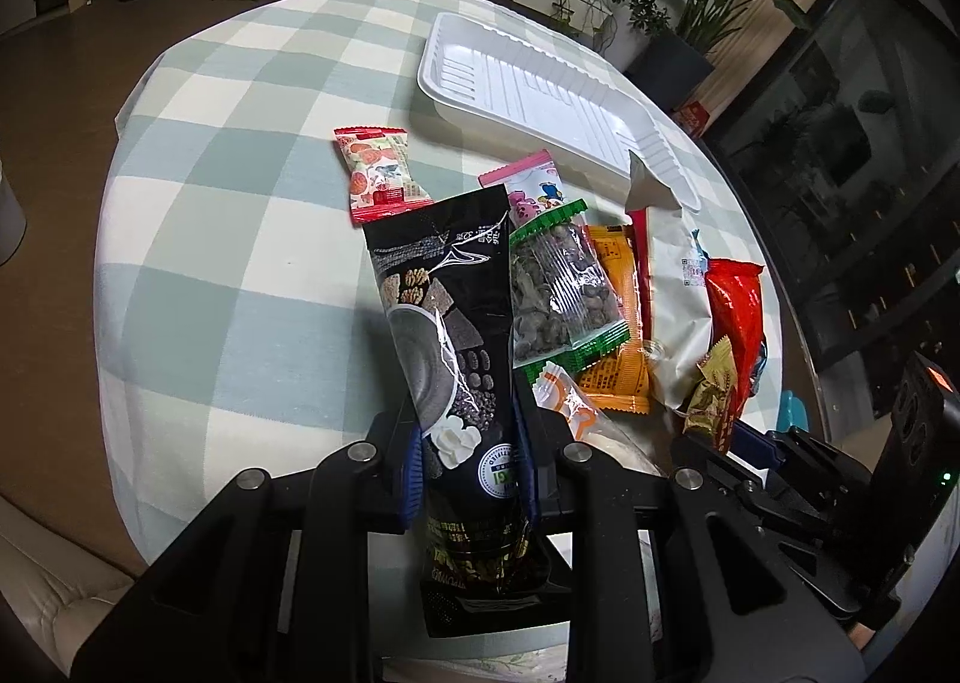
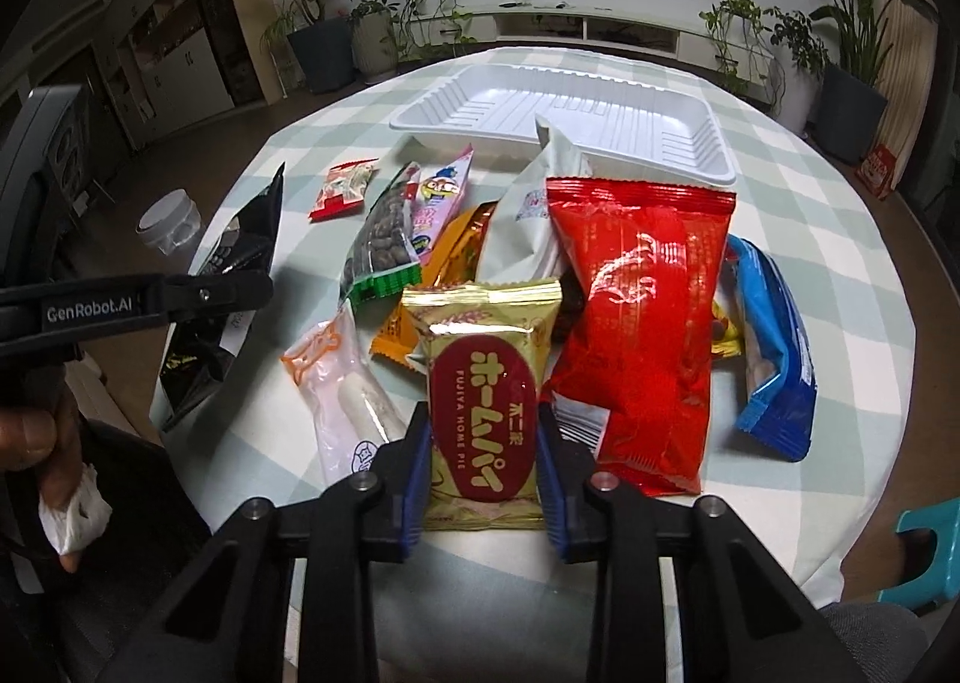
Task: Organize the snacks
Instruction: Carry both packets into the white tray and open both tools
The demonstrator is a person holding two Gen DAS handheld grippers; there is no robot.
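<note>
My left gripper (image 1: 471,467) is shut on a long black cereal-powder packet (image 1: 444,323) and holds it over the table; the packet also shows at the left of the right wrist view (image 2: 240,263). My right gripper (image 2: 483,449) is shut on a gold Home Pie packet (image 2: 483,395), also seen in the left wrist view (image 1: 711,395). A white ribbed plastic tray (image 1: 540,89) (image 2: 576,113) lies empty at the far side of the table. Several loose snacks lie in a pile between the grippers and the tray.
The pile holds a green-edged nut bag (image 1: 561,287), an orange packet (image 1: 618,377), a big red packet (image 2: 642,335), a white bag (image 2: 540,215), a blue packet (image 2: 774,359), a pink candy (image 2: 438,197) and a red-white packet (image 1: 381,173). Checked tablecloth (image 1: 240,203). A teal stool (image 2: 924,551) stands at right.
</note>
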